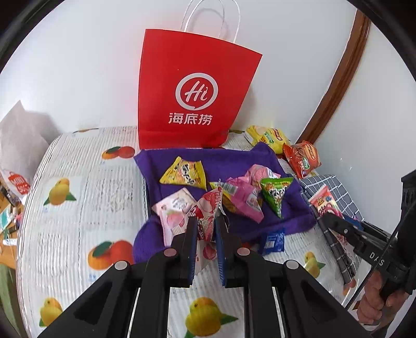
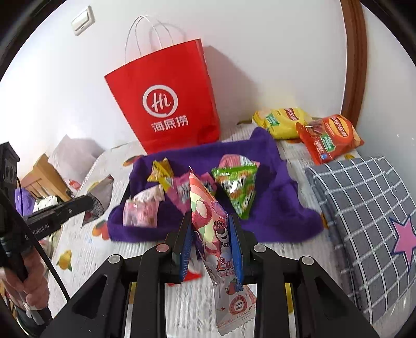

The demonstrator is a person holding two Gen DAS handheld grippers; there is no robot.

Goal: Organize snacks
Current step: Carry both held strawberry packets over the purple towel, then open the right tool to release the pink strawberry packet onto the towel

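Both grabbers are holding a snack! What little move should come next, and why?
Probably lift the right gripper, shut on the pink bear snack packet, toward the red paper bag. The bag stands upright behind the purple cloth, a likely place for snacks.

I'm in a home, looks like a lived-in room: fruit-print cloth (image 1: 78, 208) over the surface, grey checked cushion (image 2: 364, 208) with a pink star, wall light switch (image 2: 82, 20), wooden door frame (image 2: 356, 65), red paper shopping bag (image 2: 166, 104) against the white wall, clutter off to the side.
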